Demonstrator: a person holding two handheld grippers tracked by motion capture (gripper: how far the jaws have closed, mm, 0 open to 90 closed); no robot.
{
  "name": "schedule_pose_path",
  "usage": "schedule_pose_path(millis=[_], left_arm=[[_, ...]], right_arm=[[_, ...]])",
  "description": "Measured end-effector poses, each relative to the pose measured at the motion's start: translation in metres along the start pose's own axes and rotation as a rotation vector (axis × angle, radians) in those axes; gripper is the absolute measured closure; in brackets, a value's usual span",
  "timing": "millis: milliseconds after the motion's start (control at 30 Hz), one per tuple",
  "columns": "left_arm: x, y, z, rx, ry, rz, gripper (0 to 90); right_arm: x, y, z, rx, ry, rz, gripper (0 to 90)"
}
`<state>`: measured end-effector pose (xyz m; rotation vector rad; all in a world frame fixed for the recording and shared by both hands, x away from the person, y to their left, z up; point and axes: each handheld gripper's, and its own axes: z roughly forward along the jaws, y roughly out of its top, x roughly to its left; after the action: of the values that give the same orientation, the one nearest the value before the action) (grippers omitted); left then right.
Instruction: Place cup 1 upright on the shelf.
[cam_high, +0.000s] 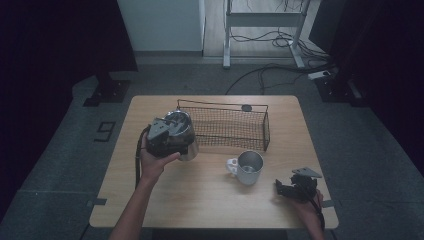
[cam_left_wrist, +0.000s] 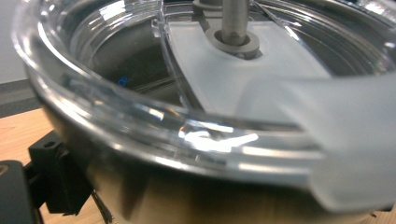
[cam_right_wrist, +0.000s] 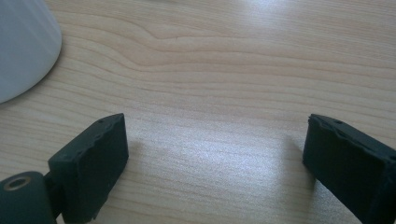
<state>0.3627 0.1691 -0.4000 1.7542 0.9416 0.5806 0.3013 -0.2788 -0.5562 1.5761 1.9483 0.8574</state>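
clearly the left gripper (cam_high: 167, 141) clamped the steel tumbler (cam_high: 184, 134) below its clear lid (cam_left_wrist: 154, 126). smooth, slippery metal, best gripped around the body. right gripper (cam_right_wrist: 215, 154) fingers stood open.

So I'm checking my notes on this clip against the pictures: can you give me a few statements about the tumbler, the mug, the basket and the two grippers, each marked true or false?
1. The left gripper grips the steel tumbler, which has a clear lid. True.
2. The tumbler lies inside the wire basket. False: it is just outside the basket's left end.
3. The right gripper holds the metal mug. False: its jaws stand open over bare table, with nothing between them.
4. The mug stands upright in front of the basket. True.
5. The basket holds several cups. False: it looks empty.
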Motion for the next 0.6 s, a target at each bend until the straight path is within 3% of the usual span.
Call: schedule_pose_path(millis=[600], left_arm=[[-0.0015,0.0091,0.0096,-0.009,-0.004,-0.013,3.9]], right_arm=[[0.0000,0.0000,0.0000,0.000,0.000,0.000,6.5]])
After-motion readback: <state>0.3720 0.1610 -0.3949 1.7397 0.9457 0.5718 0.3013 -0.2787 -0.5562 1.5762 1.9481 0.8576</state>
